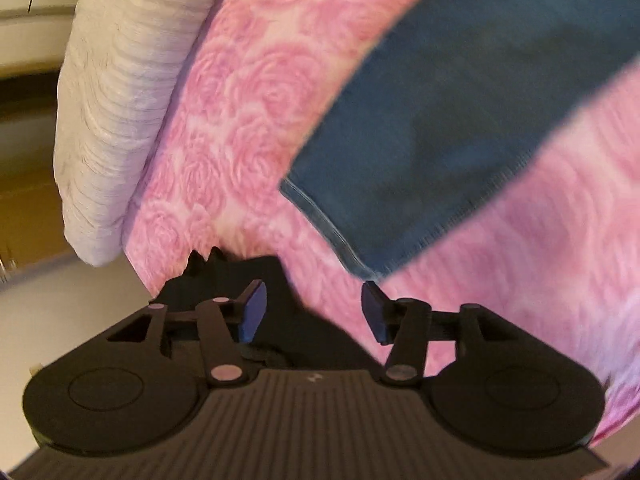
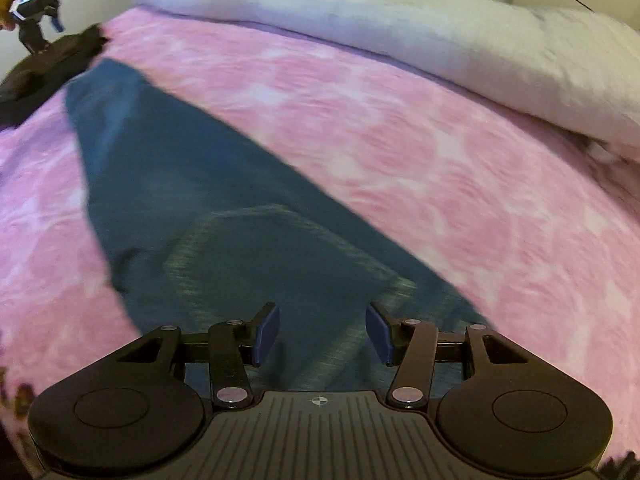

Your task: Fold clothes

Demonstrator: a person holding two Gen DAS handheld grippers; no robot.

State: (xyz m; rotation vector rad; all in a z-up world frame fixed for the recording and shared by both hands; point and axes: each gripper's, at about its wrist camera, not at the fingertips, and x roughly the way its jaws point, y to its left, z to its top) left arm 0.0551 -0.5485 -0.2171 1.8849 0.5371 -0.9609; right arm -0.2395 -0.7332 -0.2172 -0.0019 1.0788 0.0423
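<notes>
Looking down my left claw [image 1: 314,312], I see its blue pads parted with nothing between them. Just beyond them the blue jeans [image 1: 460,120] lie flat on the pink rose-patterned bedspread [image 1: 248,92], a stitched hem at the near end; a black garment [image 1: 240,272] lies beside that hem.

Over my right claw [image 2: 322,334], also spread and empty, the jeans [image 2: 200,184] stretch away as a long, blurred blue strip, a pocket outline near my pads.
</notes>
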